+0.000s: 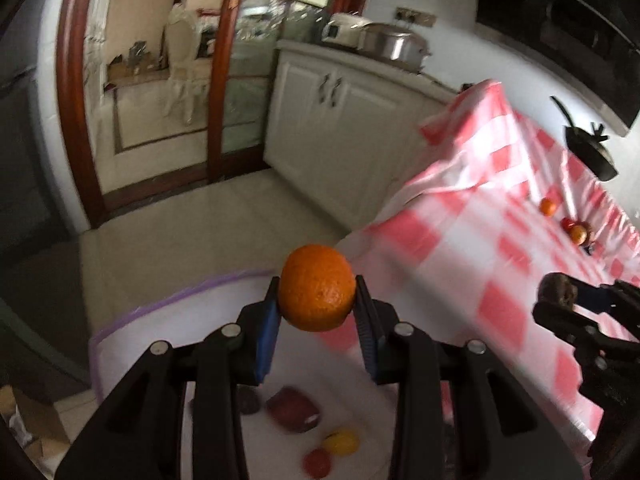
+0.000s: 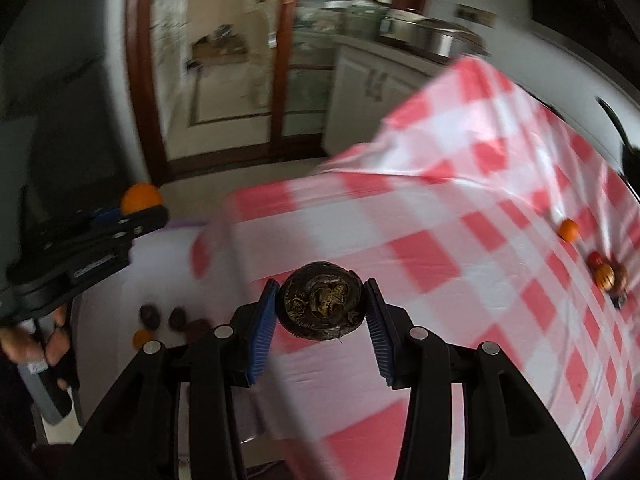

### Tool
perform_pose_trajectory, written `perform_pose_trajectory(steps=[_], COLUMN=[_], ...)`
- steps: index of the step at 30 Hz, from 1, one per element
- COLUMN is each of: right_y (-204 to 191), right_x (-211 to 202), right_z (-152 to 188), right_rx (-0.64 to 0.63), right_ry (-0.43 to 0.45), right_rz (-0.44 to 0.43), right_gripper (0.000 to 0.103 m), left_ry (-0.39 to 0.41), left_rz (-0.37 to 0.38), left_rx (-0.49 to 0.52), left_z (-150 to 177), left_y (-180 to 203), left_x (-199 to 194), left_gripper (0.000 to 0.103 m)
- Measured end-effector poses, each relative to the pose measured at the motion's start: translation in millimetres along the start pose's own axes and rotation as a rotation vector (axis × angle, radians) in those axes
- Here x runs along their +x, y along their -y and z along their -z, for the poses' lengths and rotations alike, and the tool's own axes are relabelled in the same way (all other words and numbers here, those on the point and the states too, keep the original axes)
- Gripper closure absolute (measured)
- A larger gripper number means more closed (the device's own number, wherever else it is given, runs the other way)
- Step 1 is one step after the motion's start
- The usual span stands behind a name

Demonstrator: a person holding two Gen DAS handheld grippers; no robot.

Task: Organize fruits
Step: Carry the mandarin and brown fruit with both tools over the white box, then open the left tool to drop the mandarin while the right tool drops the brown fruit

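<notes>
The left gripper (image 1: 316,304) is clamped on an orange (image 1: 317,288), its blue pads (image 1: 267,332) pressing the fruit from both sides, and the right gripper (image 2: 322,308) is likewise closed on a dark round fruit (image 2: 322,306) with a dried greenish crown facing the camera; what kind it is cannot be told. What the coming move turns on is where each load sits against the white tray (image 1: 168,320) with the lilac rim, which lies at the near left end of the red-and-white checked tablecloth (image 1: 500,216). In the left wrist view the orange hangs above the tray's far part, and the sorted pieces lie below and nearer: a dark red fruit (image 1: 294,410), a yellow one (image 1: 341,442) and a small red one (image 1: 317,463). The left hand is therefore the nearer to the tray and probably needs only to lower and let go. In the right wrist view the dark fruit hangs over the cloth, and the tray with its dark fruits (image 2: 150,315) lies to the left, so that hand would have to carry leftward. More fruit waits far right on the cloth: a small orange (image 2: 568,229) and a small cluster (image 2: 604,274). Both views are blurred, so finer spacing cannot be judged
</notes>
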State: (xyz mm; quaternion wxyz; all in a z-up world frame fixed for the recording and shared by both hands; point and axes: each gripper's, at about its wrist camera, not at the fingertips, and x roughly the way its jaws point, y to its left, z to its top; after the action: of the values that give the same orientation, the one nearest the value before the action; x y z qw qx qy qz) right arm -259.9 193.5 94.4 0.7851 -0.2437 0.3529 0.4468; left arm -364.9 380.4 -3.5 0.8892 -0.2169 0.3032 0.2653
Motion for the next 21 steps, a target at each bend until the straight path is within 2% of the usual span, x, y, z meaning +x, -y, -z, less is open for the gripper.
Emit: perform_pose_trajectory(steps=[6,10,15,21], right_y=[-63,-98,-116,-129], right_x=[6,18,42,66], right_z=[16,35,60,81], right_rx=[-0.148,-0.246,-0.279,-0.315], right_ry=[-0.002,-0.044,-0.135,-0.221], right_rz=[-0.051,-0.069,-0.107,-0.128], right_gripper=[0.06,0.06,0.06,0.06], left_ry=[-0.061,-0.099,-0.16,-0.195], left_rz=[-0.065,-0.1,-0.128,-0.142], left_rx=[-0.047,-0.059,-0.093,-0.092], left_z=[25,40,63,76], left_y=[-42,-61,-82,-90], left_x=[10,18,33,46], left_gripper=[0.068,0.068,0.068,0.068])
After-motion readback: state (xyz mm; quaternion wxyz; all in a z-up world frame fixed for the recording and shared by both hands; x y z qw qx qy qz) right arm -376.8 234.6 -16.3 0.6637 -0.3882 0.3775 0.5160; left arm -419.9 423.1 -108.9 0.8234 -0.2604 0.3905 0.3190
